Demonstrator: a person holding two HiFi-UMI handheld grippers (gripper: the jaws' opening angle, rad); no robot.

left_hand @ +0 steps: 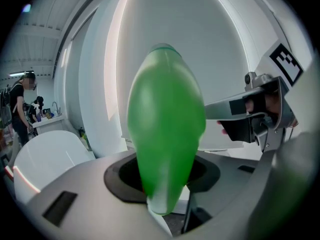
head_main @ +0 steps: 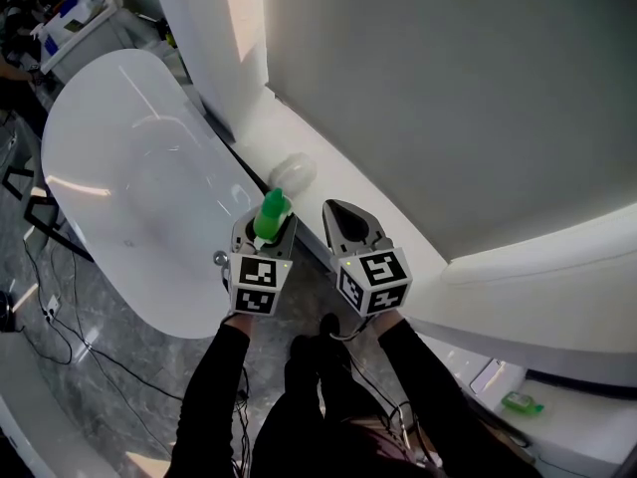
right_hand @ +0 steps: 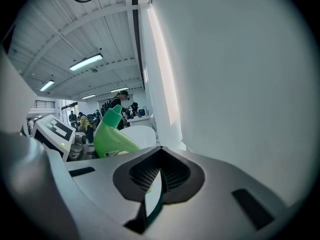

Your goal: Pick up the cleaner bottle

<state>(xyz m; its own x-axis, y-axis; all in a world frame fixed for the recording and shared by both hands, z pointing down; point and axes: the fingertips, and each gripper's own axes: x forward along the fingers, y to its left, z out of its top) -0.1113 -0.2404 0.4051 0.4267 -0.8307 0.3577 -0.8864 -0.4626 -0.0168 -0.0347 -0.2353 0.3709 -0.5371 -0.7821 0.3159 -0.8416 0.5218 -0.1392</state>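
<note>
One green cleaner bottle (head_main: 271,214), base hidden, sits clamped in the fingers of the left gripper (head_main: 265,229). Right gripper (head_main: 335,210) at centre frame: fingers together.

To your lower left, a white oval bathtub (head_main: 129,167) stands on a grey marbled floor (head_main: 100,396), where thin black cables (head_main: 60,332) trail. Ahead and to your right, a plain white wall (head_main: 448,98) rises from a white ledge (head_main: 423,252). A bright strip of light (head_main: 242,18) runs up the wall's corner. Farther off, a ribbed white ceiling (right_hand: 65,29) carries long tube lamps (right_hand: 86,62).
</note>
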